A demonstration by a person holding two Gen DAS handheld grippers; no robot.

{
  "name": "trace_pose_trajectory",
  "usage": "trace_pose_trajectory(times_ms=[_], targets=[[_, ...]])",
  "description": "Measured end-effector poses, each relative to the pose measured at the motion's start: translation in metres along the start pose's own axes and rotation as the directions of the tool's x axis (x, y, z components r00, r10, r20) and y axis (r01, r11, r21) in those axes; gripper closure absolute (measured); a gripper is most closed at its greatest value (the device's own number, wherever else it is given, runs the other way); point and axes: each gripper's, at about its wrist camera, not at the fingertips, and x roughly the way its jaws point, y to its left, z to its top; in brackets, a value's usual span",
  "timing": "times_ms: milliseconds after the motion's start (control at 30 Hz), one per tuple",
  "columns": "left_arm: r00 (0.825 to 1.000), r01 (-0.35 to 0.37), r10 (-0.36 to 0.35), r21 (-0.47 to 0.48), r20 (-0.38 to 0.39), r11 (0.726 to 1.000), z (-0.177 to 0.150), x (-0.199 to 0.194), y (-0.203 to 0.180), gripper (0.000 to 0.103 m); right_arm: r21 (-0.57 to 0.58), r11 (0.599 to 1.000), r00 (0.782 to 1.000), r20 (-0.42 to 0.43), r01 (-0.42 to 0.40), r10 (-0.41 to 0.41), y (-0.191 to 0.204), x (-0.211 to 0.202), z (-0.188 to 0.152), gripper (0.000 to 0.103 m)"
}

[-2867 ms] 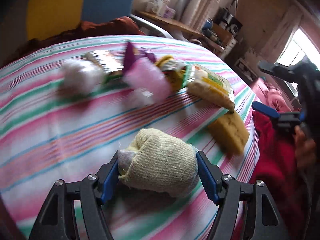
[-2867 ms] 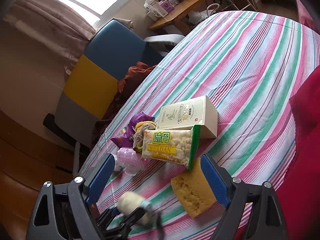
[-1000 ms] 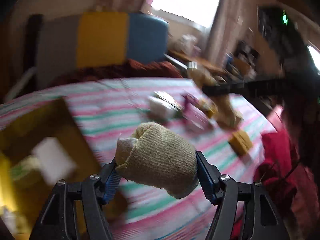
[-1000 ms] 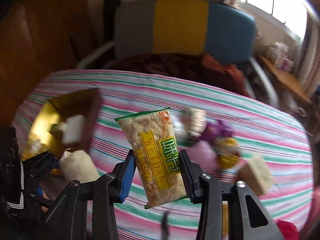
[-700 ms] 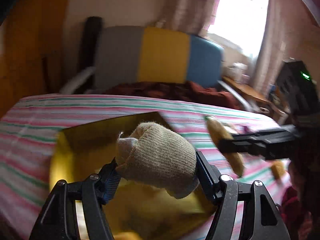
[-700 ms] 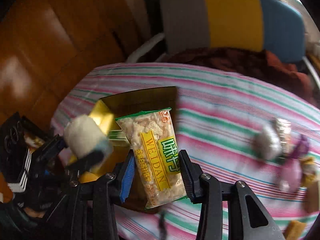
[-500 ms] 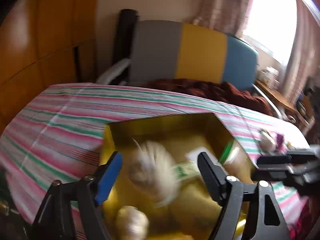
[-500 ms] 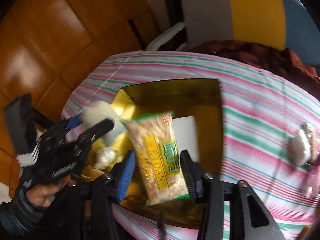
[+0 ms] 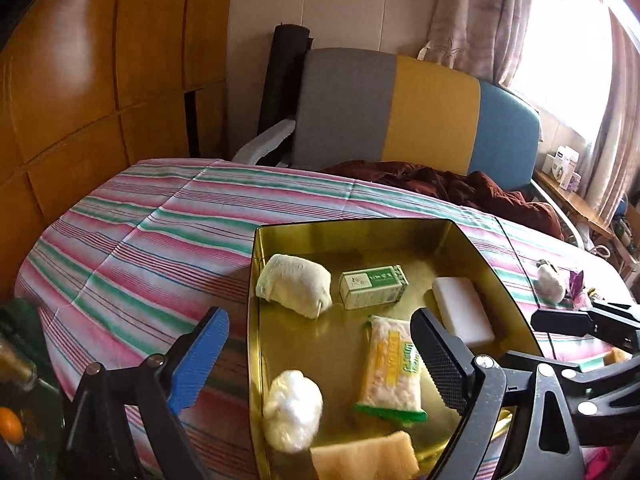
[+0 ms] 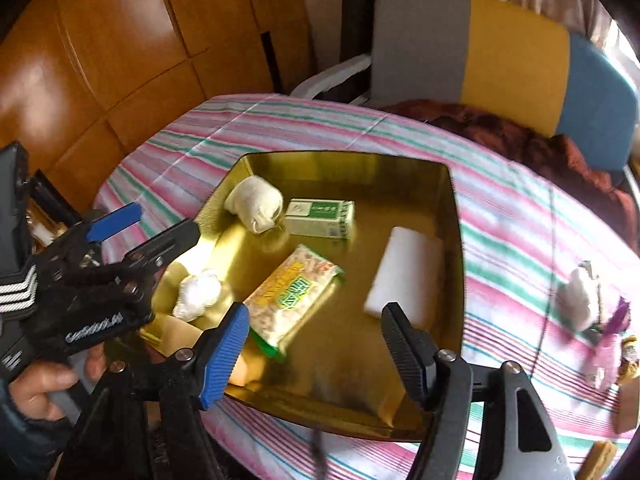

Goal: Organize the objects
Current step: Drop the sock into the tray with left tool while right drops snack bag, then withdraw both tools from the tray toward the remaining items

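2 tongs of mine hang open and empty over the gold tray (image 10: 454, 216), jaws just spread. Sock roll (image 9: 294, 290) and snack pack (image 10: 294, 292) now lie inside it, no longer clamped. Leftover items (image 10: 580, 298) sit off to my right gripper (image 10: 316, 350) side, nearer than my left gripper (image 9: 316, 356).

Two wrist views, close, angled down over one gold tray (image 9: 360, 228) (image 10: 344, 160).

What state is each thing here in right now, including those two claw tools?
Gold tray: open-topped, on the striped cloth.
Snack packet: lying flat in the tray, released.
Rolled sock: lying in the tray.
Green box: on its side in the tray.
White block: flat in the tray.
Left gripper: open, empty, jaws just widened.
Right gripper: open, empty, jaws just widened.
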Motion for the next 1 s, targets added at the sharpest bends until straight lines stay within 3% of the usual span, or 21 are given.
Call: trace_pose_trajectory(times_ms=[400,600,1000], targets=[[0.999,-0.020,0.019,0.026,0.028,0.999,-0.011,-0.021,-0.022,0.007,0.020,0.987,0.981,0.113,0.159,-0.160,-0.002,-0.017,-0.025,0.024],[0.998,-0.044,0.041,0.071,0.042,0.997,-0.014,-0.028,-0.035,0.006,0.050,0.981,0.974,0.122,0.186,-0.191,-0.013,-0.021,-0.032,0.024],[0.999,-0.025,0.019,0.160,0.041,0.987,-0.019,-0.033,-0.065,0.005,0.121,0.970,0.968,0.114,0.210,-0.224,-0.047,-0.029,-0.049,0.023]])
